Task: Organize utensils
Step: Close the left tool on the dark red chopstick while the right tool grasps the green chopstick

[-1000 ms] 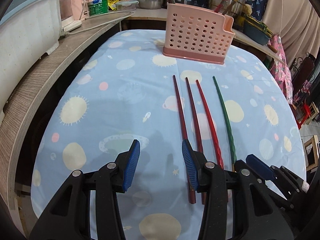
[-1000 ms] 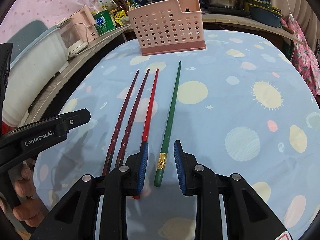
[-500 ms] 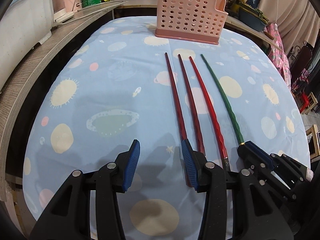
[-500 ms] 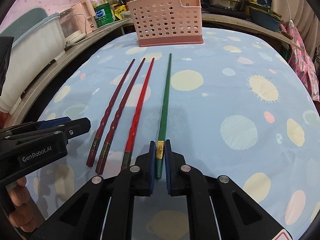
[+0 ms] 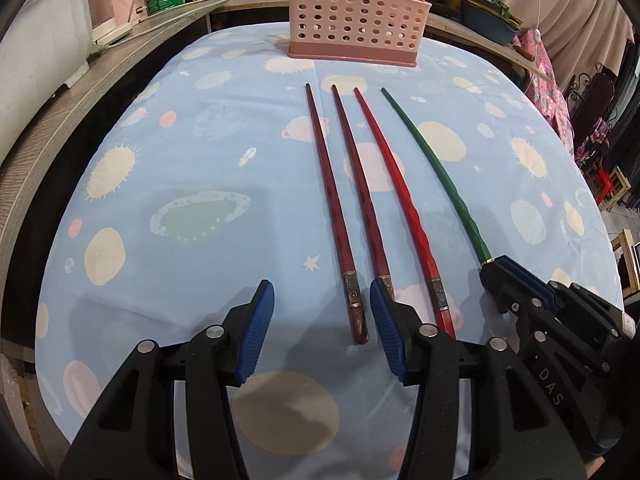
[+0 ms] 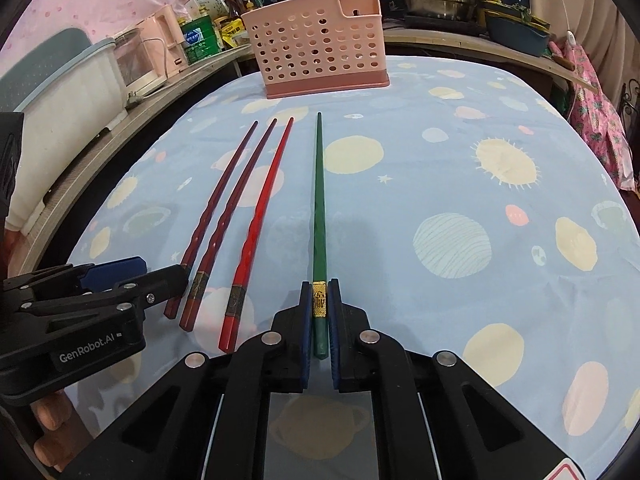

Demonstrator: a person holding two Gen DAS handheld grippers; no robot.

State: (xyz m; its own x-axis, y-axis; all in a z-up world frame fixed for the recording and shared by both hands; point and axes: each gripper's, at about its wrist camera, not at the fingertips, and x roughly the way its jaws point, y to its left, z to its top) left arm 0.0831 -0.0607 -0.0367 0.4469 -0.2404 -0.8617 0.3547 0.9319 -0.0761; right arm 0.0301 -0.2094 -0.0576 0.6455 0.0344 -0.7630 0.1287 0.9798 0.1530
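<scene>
Right gripper (image 6: 319, 312): we have it clamped on the green chopstick (image 6: 319, 208) at its thick, gold-banded end, the best purchase; the chopstick seems to lie flat on the tablecloth (image 6: 460, 168) yet.

Left gripper (image 5: 322, 326): jaws opening, nothing pressed; the butt of the leftmost dark red chopstick (image 5: 334, 216) sits between the pads, so we judge it the next pick.

Other chopsticks: a second dark red chopstick (image 5: 362, 204) and a bright red chopstick (image 5: 400, 200) lie alongside, tips toward the holder.

Pink holder (image 6: 318, 46): upright at the cloth's far edge, well apart from the row; whether its compartments are empty we cannot tell.

Reason for layout: handles face us, so each gripper takes a thick end.
</scene>
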